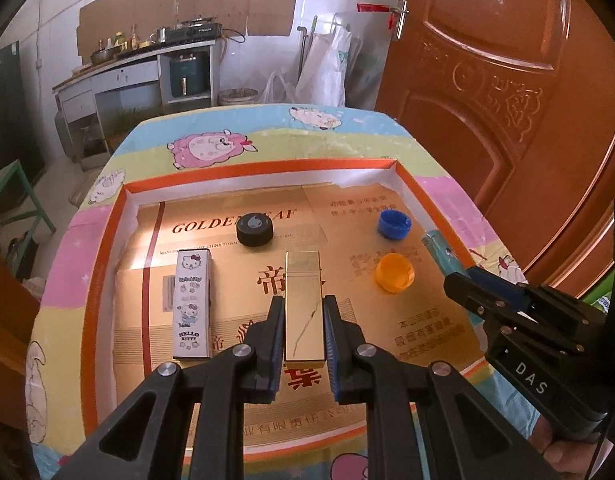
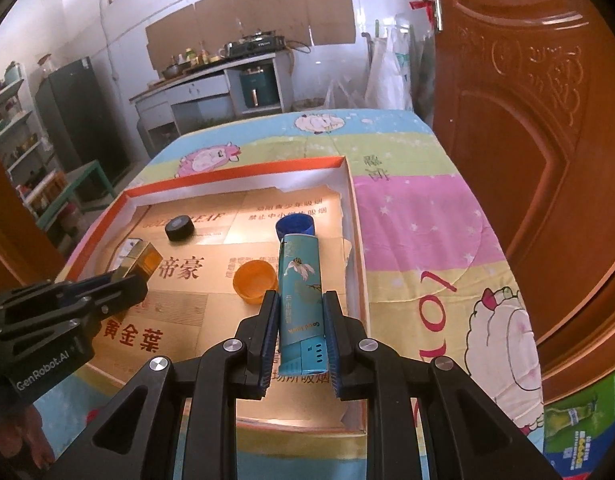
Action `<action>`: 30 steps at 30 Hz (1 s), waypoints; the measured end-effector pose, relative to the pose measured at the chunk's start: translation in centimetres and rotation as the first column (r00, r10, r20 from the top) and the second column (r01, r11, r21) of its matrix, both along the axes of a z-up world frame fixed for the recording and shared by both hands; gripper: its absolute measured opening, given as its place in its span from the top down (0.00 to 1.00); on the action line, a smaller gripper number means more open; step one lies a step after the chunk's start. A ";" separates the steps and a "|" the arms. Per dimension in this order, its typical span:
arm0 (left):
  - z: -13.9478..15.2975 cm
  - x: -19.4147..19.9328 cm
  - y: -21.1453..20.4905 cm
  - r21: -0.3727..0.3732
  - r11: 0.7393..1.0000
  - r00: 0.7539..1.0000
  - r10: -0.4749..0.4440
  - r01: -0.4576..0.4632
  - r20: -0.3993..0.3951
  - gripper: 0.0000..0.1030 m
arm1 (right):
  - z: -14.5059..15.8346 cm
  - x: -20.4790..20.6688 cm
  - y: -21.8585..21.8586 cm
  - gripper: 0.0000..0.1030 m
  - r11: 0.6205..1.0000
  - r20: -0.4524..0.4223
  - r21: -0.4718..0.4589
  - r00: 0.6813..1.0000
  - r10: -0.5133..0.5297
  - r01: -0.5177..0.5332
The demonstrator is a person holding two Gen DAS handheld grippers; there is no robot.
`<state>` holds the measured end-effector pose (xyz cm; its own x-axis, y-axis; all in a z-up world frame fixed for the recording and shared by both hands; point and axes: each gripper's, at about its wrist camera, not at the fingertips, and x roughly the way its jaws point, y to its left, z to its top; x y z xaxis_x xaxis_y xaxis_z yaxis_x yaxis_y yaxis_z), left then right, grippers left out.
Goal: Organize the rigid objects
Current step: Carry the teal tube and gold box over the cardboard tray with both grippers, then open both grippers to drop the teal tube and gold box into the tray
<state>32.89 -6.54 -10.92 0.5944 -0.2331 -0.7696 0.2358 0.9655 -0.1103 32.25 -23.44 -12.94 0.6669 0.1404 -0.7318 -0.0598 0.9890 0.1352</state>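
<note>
Left wrist view: we see the left gripper clamped on the gold box above the tray. The right gripper clamps the teal lighter. We judge both light, stiff and slick; hold flat long sides, near mid-length.

A home kitchen; gas stove on a counter; fridge; wooden door.

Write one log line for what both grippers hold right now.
left gripper: shut on gold box | right gripper: shut on teal box | both over tray
</note>
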 end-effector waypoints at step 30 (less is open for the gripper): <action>-2.9 1.5 -0.7 0.044 0.999 0.999 0.011 -0.009 -0.039 0.82 | -1.6 1.5 1.3 0.78 0.998 -0.020 -0.067 1.000 0.007 -0.008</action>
<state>34.37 -7.27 -13.82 0.5658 -0.1929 -0.8016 0.2228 0.9718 -0.0766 33.71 -22.19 -14.58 0.6510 0.0955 -0.7530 -0.0654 0.9954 0.0697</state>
